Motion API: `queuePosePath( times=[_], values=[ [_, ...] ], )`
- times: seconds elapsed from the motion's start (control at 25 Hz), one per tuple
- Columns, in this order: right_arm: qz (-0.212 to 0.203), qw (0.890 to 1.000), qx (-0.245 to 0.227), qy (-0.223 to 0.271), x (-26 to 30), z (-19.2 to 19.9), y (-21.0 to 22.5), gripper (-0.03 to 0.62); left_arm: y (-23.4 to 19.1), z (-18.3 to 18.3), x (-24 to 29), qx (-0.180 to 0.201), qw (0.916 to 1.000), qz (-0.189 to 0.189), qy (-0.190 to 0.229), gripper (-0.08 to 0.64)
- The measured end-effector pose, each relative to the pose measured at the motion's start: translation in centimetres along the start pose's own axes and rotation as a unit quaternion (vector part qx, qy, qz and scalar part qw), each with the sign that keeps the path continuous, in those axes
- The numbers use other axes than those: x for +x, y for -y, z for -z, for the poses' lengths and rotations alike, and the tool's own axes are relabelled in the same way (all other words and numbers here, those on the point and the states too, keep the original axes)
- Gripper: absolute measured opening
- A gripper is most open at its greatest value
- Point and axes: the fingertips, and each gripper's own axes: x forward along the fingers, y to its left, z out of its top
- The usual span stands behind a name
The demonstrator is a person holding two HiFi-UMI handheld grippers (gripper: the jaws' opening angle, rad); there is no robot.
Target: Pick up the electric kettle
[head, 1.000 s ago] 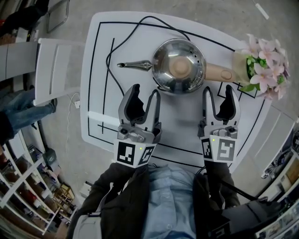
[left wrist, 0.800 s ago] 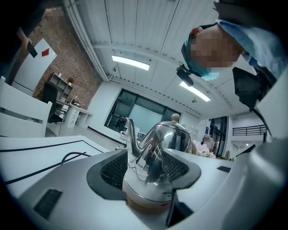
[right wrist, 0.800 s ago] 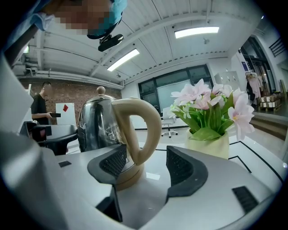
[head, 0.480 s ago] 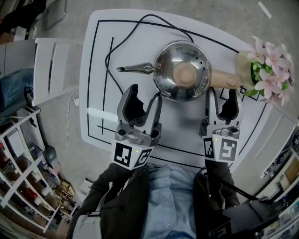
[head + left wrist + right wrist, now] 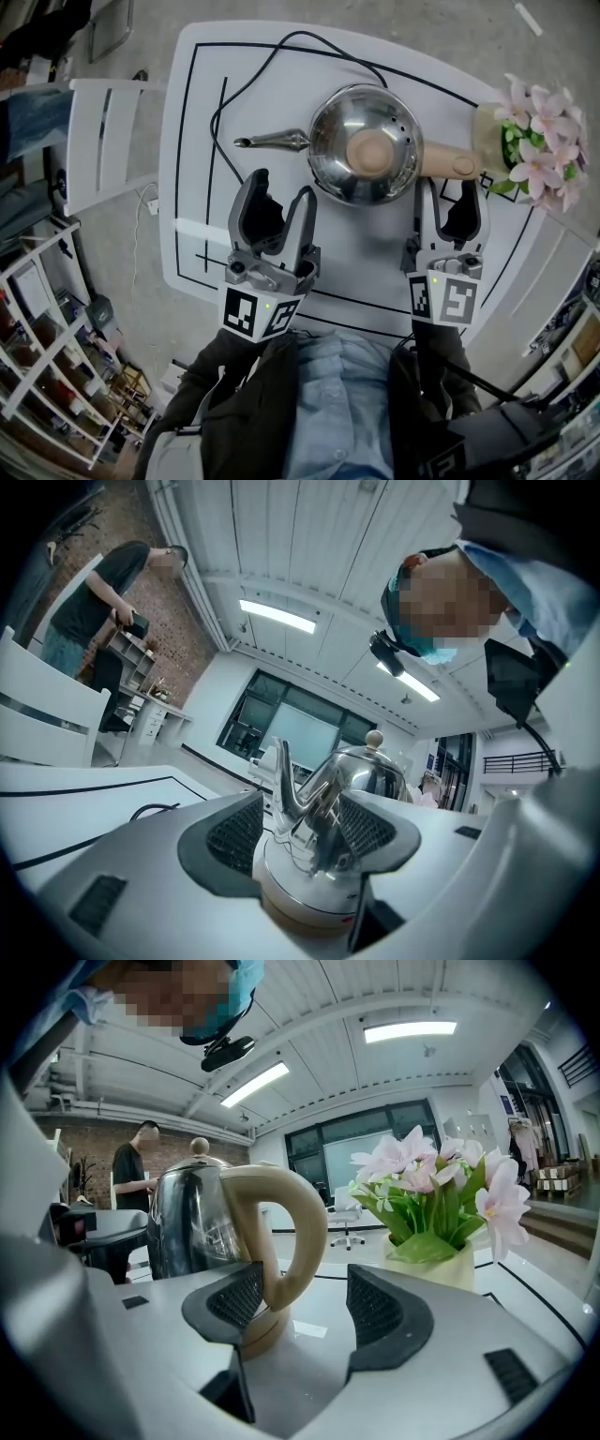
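The electric kettle [image 5: 364, 155] stands on the white table [image 5: 375, 253], with a steel body, a beige lid knob, its spout [image 5: 267, 141] to the left and its beige handle [image 5: 448, 161] to the right. My left gripper [image 5: 279, 189] is open just short of the spout side; its jaws have just been opening and nothing is between them. In the left gripper view the kettle [image 5: 352, 789] shows ahead of the left gripper [image 5: 302, 832]. My right gripper [image 5: 447, 192] is open just short of the handle. The handle [image 5: 291, 1232] rises close ahead of the right gripper [image 5: 305, 1312], nearer its left pad.
A vase of pink flowers [image 5: 539, 141] stands right beside the handle, also ahead on the right as the flowers [image 5: 441, 1194]. The kettle's black cord [image 5: 281, 52] loops over the far table. A white chair [image 5: 103, 141] is left of the table. A person [image 5: 94, 602] stands far off.
The left gripper's jaws stand slightly wider than a second ago. The head view has shifted a little; both grippers stay before the kettle.
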Motion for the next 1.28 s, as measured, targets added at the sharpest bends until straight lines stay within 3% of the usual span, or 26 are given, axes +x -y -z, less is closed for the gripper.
queuePosePath(
  times=[1.28],
  values=[
    [0.001, 1.0, -0.013, 0.002, 2.3, -1.0, 1.2, 0.264, -1.7, -1.6, 2.4, 0.003, 0.9997, -0.011, 0.022, 0.245]
  ],
)
